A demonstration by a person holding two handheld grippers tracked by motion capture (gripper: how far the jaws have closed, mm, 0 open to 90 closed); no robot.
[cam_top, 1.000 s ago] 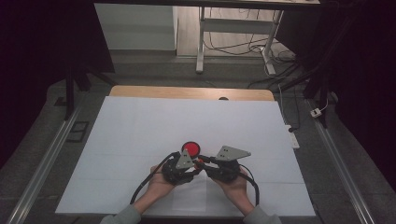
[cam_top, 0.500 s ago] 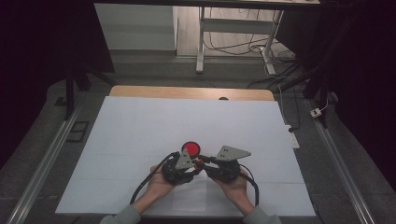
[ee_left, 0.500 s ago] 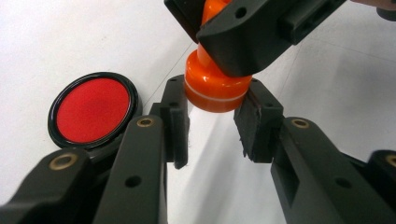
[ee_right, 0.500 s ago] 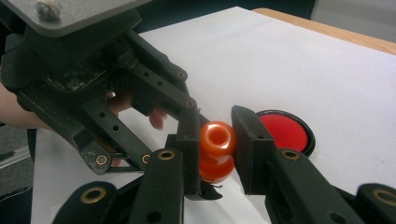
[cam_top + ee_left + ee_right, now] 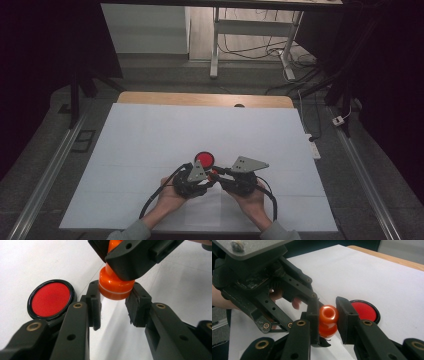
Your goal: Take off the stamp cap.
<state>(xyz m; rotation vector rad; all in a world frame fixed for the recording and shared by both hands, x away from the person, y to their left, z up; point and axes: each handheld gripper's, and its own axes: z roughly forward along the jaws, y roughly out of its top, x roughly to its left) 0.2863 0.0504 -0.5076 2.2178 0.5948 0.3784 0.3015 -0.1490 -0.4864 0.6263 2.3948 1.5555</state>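
Both grippers are clamping the orange stamp [image 5: 328, 321], right gripper [image 5: 327, 315] on its knob, left gripper [image 5: 113, 301] on its base; rigid, light, glossy-slippery; red ink pad [image 5: 51, 299] sitting at ten o'clock

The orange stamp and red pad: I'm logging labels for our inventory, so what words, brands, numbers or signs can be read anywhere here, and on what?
None can be read.
Orange stamp: plain, one pale ring, no print.
Round red pad: plain red face, black rim, no label.
White sheet: blank.
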